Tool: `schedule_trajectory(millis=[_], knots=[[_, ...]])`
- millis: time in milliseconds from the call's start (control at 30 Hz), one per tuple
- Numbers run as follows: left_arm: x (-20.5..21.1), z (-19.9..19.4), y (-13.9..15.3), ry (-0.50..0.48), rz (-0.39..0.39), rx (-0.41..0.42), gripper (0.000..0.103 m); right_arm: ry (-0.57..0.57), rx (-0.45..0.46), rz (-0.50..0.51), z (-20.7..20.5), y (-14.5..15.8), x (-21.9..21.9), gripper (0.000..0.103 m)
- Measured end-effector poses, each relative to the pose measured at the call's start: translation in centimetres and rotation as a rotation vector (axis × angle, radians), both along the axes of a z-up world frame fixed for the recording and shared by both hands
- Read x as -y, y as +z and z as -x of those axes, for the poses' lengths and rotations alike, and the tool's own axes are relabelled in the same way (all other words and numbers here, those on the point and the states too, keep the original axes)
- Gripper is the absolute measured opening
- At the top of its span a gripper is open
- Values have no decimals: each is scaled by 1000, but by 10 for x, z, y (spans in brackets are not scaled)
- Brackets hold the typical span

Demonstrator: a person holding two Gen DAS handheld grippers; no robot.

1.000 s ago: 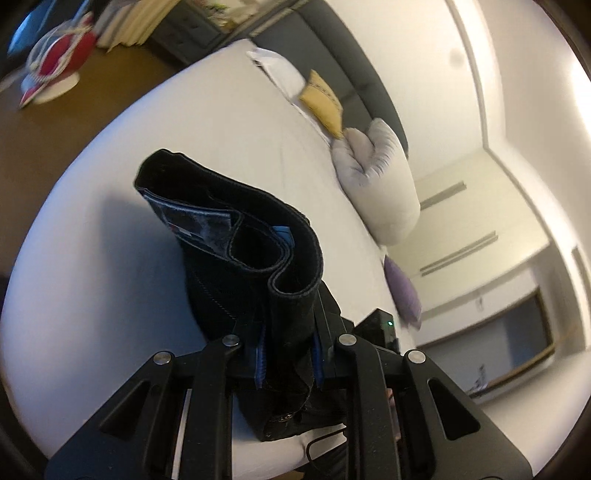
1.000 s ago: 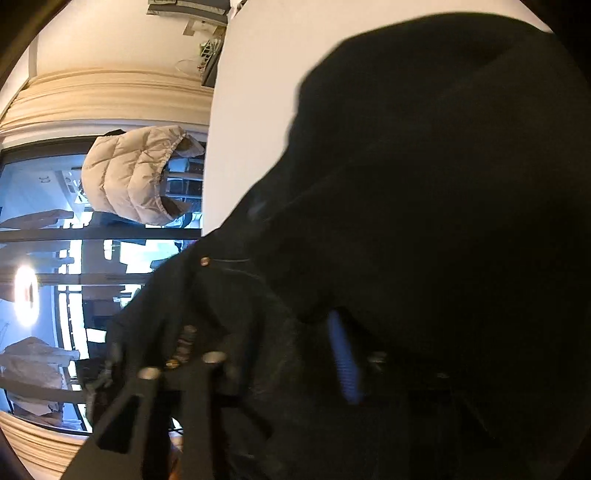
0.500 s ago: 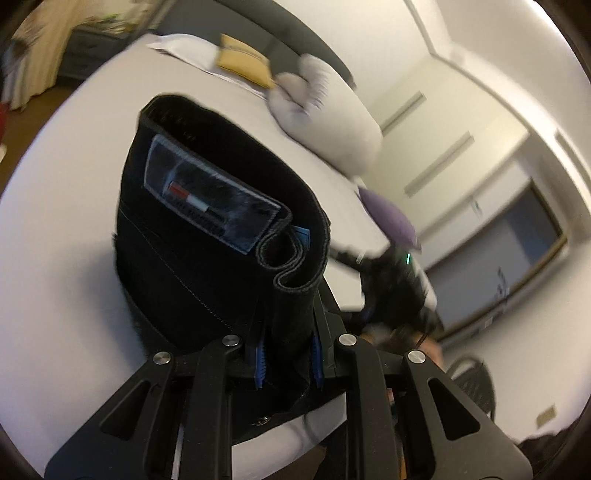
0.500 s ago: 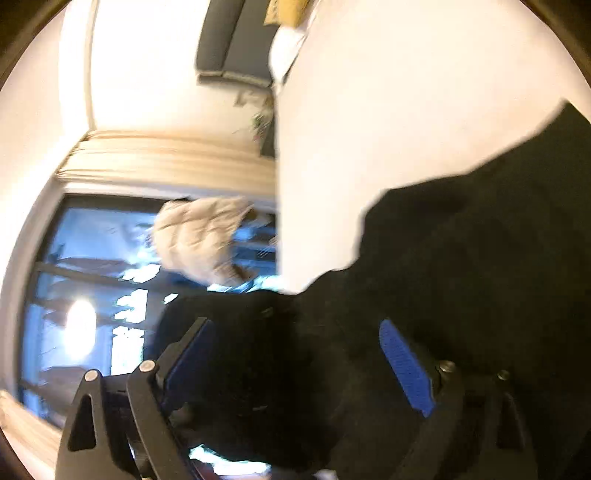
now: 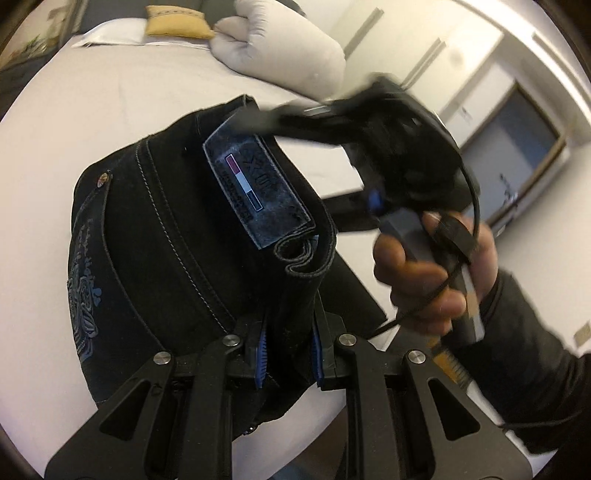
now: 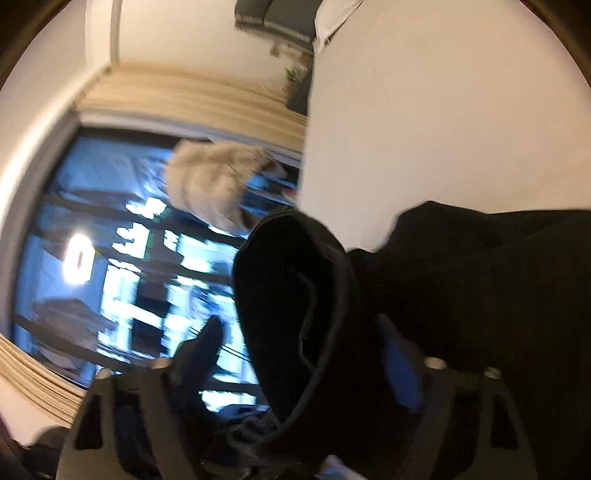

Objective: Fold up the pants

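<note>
The black pants [image 5: 177, 236] hang bunched above the white bed [image 5: 55, 155], waistband and grey label up. My left gripper [image 5: 288, 354] is shut on the waistband fabric between its blue pads [image 5: 261, 352]. The right gripper [image 5: 317, 122], held by a hand, shows blurred in the left wrist view, reaching over the waistband by the label. In the right wrist view the right gripper [image 6: 306, 354] has its jaws wide apart, with a folded edge of the pants [image 6: 295, 302] standing between them. I cannot see the fingers pressing it.
A grey rolled duvet [image 5: 280, 48] and a yellow cushion [image 5: 177, 26] lie at the head of the bed. A beige puffer jacket [image 6: 218, 181] hangs in front of a large window [image 6: 96, 258] beside the bed.
The right gripper has opened wide and swung up toward the waistband near the label. The left gripper has kept its hold and turned, showing more of the pants' back.
</note>
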State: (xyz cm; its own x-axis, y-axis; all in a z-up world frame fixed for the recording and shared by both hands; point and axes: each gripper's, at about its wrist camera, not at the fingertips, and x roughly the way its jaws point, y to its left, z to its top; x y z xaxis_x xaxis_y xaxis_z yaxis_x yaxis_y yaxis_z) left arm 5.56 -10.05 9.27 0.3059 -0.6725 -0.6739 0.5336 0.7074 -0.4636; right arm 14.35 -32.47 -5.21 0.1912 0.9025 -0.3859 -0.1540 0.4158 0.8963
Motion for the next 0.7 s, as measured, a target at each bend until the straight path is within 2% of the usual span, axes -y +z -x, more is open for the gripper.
schedule_trajectory(millis=[67, 133, 200, 233, 267, 467, 533, 700], knots=[[13, 6, -2, -31, -33, 16, 17, 42, -26, 56, -3, -4, 1, 51], [21, 12, -5, -54, -65, 30, 17, 76, -34, 141, -4, -5, 3, 42], [30, 17, -6, -73, -86, 43, 17, 81, -46, 174, -4, -7, 10, 33], [33, 20, -5, -80, -95, 51, 17, 77, -47, 188, -4, -7, 13, 23], [40, 23, -5, -94, -109, 66, 17, 68, -50, 206, -3, -8, 17, 20], [81, 29, -6, -158, -128, 73, 17, 53, 3, 325, 10, 1, 33, 16], [83, 30, -10, -174, -124, 77, 17, 40, 6, 344, 10, 0, 41, 16], [118, 27, -14, -214, -124, 93, 17, -14, -6, 376, 5, -2, 70, 16]])
